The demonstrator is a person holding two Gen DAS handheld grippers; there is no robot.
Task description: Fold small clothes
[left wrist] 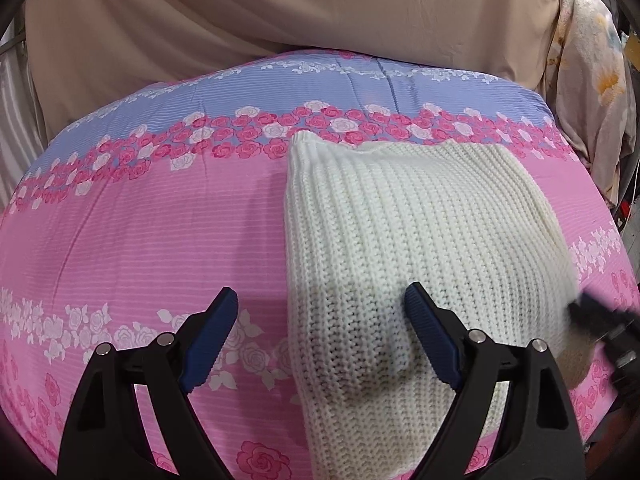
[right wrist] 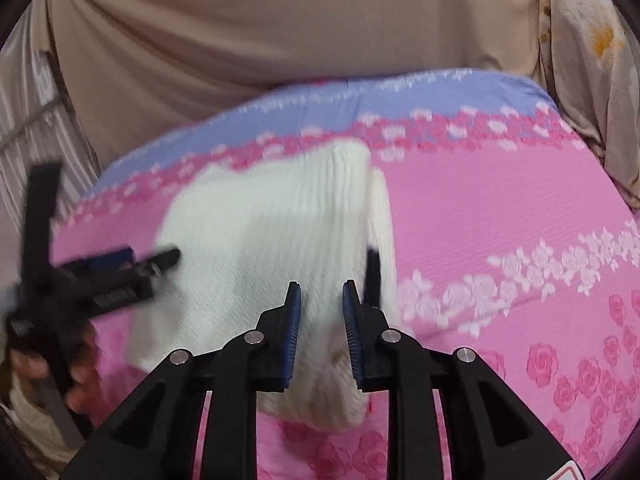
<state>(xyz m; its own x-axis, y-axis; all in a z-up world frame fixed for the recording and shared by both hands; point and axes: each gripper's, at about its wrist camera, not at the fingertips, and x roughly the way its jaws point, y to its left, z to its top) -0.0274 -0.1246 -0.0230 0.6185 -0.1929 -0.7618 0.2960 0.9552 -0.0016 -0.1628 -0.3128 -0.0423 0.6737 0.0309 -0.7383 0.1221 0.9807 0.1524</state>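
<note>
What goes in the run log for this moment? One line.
task: fold clothes | item: white knit sweater on pink floral bedspread | left tongs: open, over near edge | right tongs: narrow gap, nothing gripped

The whole right wrist view is smearing with motion blur. There the left gripper (right wrist: 132,264) is showing only as a dark streak at the left edge. The white knit garment (left wrist: 400,240) is running off the bottom edge.
</note>
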